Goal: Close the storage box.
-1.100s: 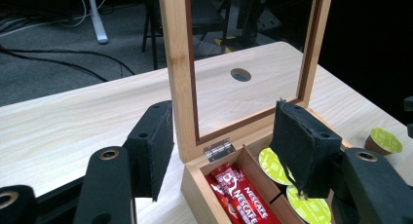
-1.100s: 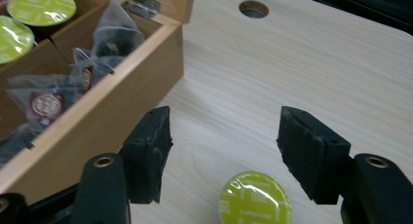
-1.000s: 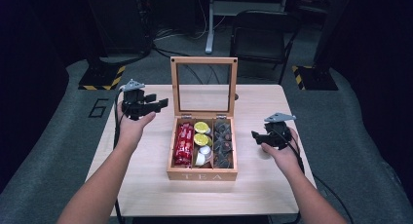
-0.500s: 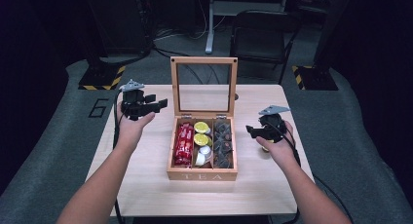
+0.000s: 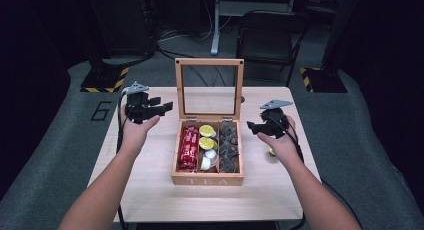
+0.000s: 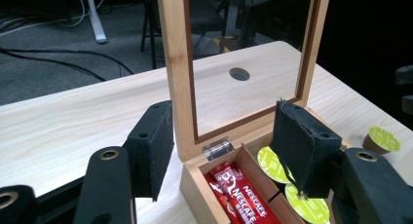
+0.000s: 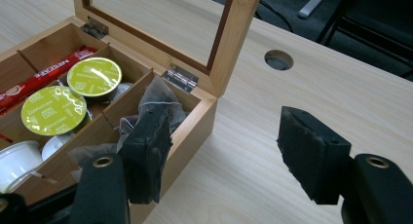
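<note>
The right gripper (image 5: pixel 256 128), jaws spread wide and holding nothing, is hovering just beside the tea box (image 5: pixel 207 179) in the table's middle, nearer the loose green pod (image 6: pixel 383 140) than the open left gripper (image 5: pixel 159 107).

Light wooden table (image 5: pixel 150 185) with a tea box on it.
An open wooden box (image 5: pixel 207 179) sits at the centre; a green-topped capsule (image 6: pixel 383 139) lies just beside its right side. A round hole (image 7: pixel 278 59) pierces the tabletop behind.

Tea box (image 5: pixel 207 179) mid-table (image 5: pixel 150 190); loose capsule (image 6: pixel 383 140) right of box.
</note>
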{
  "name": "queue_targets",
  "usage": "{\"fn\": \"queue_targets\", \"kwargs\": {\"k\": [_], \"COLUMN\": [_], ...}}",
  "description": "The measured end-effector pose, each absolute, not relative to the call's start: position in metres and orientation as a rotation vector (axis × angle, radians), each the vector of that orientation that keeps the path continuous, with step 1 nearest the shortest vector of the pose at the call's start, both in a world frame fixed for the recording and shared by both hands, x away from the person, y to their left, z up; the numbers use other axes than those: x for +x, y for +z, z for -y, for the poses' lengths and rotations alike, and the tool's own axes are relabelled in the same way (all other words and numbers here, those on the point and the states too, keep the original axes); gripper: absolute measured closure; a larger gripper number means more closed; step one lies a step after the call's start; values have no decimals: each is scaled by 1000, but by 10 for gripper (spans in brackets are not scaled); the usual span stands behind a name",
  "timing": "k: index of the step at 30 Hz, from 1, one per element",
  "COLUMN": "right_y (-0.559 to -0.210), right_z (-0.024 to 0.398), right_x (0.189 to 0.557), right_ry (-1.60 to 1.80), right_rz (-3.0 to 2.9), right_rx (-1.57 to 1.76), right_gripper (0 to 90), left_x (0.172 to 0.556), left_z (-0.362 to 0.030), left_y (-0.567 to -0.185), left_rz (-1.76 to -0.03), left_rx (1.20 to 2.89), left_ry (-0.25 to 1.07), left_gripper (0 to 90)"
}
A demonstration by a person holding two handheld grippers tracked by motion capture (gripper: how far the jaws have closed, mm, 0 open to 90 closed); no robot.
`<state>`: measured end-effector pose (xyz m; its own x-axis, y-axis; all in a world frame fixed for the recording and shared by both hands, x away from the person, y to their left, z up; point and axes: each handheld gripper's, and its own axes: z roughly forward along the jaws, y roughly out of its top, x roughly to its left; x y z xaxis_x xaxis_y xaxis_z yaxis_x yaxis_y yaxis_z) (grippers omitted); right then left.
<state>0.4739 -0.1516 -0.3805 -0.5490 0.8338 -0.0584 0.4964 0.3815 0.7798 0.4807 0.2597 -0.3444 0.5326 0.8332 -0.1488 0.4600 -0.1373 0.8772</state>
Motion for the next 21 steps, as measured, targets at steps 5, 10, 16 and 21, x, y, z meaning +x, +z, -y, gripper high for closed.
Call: {"fn": "queue_targets", "kwargs": {"k": [5, 10, 16, 21], "right_y": [-376, -370, -364, -367], "right_z": [145, 139, 133, 125], "right_x": [481, 487, 493, 499], "right_ry": [1032, 1036, 1042, 1033], "right_rz": [-2190, -2201, -2203, -2210], "right_rx": [1149, 1124, 1118, 1152], "right_gripper": [360, 360, 350, 346], "left_x": [481, 480, 479, 477], "left_z": [-260, -262, -262, -259], "left_y": [-344, -344, -344, -342], "left_rz": [-1078, -1081, -1089, -1060], "left_rx": [1773, 1772, 1748, 1777], "left_ry": [468, 466, 455, 459], "left_gripper": [407, 407, 406, 406]}}
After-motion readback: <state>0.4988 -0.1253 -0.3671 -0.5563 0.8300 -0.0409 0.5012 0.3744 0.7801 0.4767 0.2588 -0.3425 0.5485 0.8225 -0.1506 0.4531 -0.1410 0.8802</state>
